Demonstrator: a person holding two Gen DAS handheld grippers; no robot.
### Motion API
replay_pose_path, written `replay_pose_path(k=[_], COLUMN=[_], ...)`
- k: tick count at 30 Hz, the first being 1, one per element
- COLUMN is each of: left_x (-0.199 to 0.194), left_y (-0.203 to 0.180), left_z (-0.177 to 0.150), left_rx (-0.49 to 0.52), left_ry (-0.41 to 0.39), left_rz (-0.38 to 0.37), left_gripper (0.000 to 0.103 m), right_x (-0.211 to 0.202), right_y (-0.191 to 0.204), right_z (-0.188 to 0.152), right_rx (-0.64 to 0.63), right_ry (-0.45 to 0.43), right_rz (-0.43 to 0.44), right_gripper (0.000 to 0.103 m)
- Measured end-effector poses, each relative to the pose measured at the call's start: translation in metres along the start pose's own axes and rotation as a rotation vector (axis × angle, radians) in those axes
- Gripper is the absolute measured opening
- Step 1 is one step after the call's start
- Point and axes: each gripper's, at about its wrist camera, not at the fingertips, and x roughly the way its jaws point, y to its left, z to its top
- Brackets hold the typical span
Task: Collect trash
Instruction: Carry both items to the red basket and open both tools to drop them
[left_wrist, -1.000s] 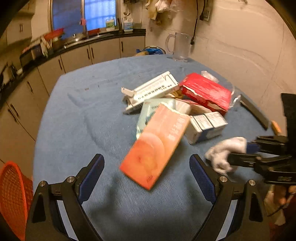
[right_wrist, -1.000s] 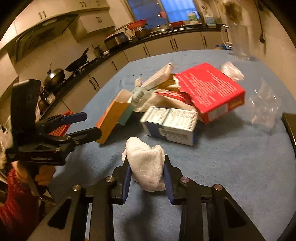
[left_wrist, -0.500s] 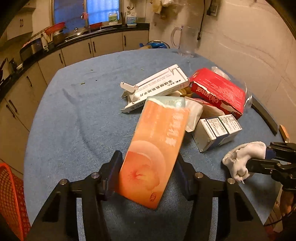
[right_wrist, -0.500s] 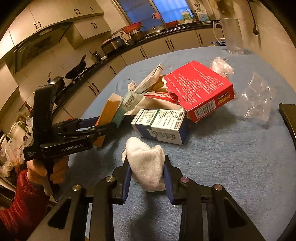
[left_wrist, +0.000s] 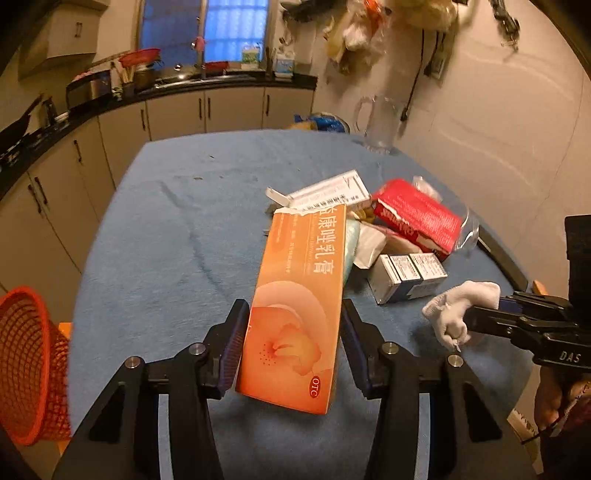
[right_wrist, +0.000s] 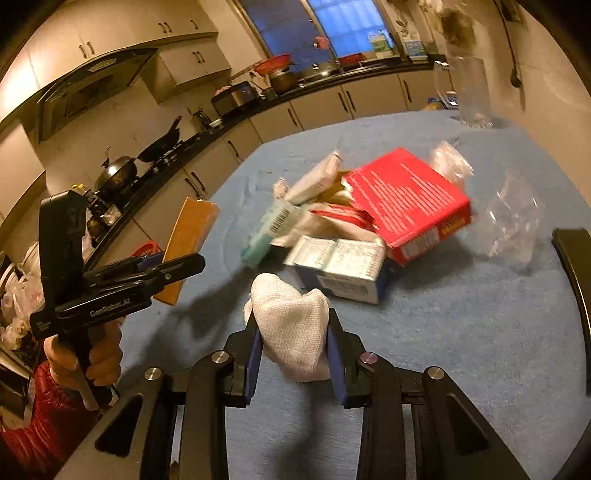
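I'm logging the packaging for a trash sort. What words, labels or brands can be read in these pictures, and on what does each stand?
"OTC": red oval on the orange box, held in the left gripper.
"康唑乳膏": large white characters on the same box; its small print is unreadable.
"GenRobot.AI": side of the left gripper, seen from the right wrist.
"DAS": body of the right gripper, which holds the white cloth.
Red box, blue-and-white box, white carton: print too blurred.

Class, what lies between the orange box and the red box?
In the left wrist view, crumpled white packets lie between the orange box and the red box.
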Motion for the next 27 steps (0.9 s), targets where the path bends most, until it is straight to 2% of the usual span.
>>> replay_pose_path(k=[4,10,20,23,27], left_x=[-0.025,-0.068,-0.13,-0.135,-0.132], left_y=[0.018,0.062,0.174,0.202,0.238], left_z=[-0.006,-0.022,-0.056,-0.062,-0.071], left_rx=[-0.032,-0.095,-0.252,-0.282,-0.331], left_ry=[-0.029,-0.07,-0.072,-0.056,-0.029], left_rz=[0.028,0.124,0.321,0.361,0.376], left_gripper=[0.048,0.048,0.048,0.048,0.048], right_x=[0.004,0.025,0.084,0.103,0.136], right_y=[0.019,0.057,0.163,0.2,0.247], right_z=[0.008,0.025,0.051,0.058,0.068], right_rx=[-0.039,-0.098,-0.235,-0.277,-0.303], right_ry=[0.006,0.051,0.15,0.167,0.206], right_rz=[0.027,0.108,0.244,0.269,0.313], right_gripper=[0.034,0.034,0.034,0.034,0.034])
